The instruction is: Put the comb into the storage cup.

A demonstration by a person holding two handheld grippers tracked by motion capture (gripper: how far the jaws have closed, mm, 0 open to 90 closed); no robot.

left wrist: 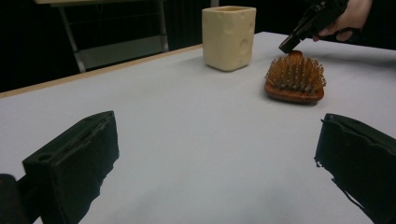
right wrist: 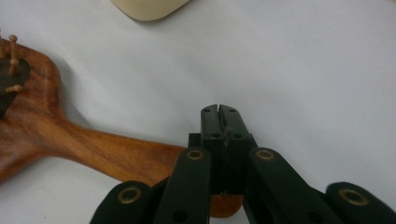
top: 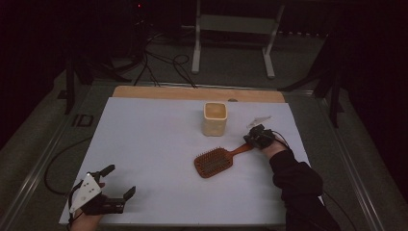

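A wooden paddle hairbrush [top: 214, 162] lies bristles up on the white sheet, its handle [right wrist: 93, 149] pointing to the far right. My right gripper [top: 255, 136] hangs over the end of that handle. Its jaws meet pad to pad [right wrist: 219, 109] with nothing visible between them, and the handle passes beneath. From the left gripper view its tip [left wrist: 286, 46] points down at the brush [left wrist: 295, 77]. My left gripper [top: 119, 181] rests at the near left corner with its jaws wide apart [left wrist: 215, 163] and nothing between them. A cream square cup [top: 214, 119] stands upright behind the brush.
The white sheet [top: 154, 144] covers the table, with a wooden strip [top: 192, 93] along the far edge. A small pale scrap [top: 259, 119] lies right of the cup. A metal stand [top: 235, 29] and cables [top: 163, 67] are on the floor beyond.
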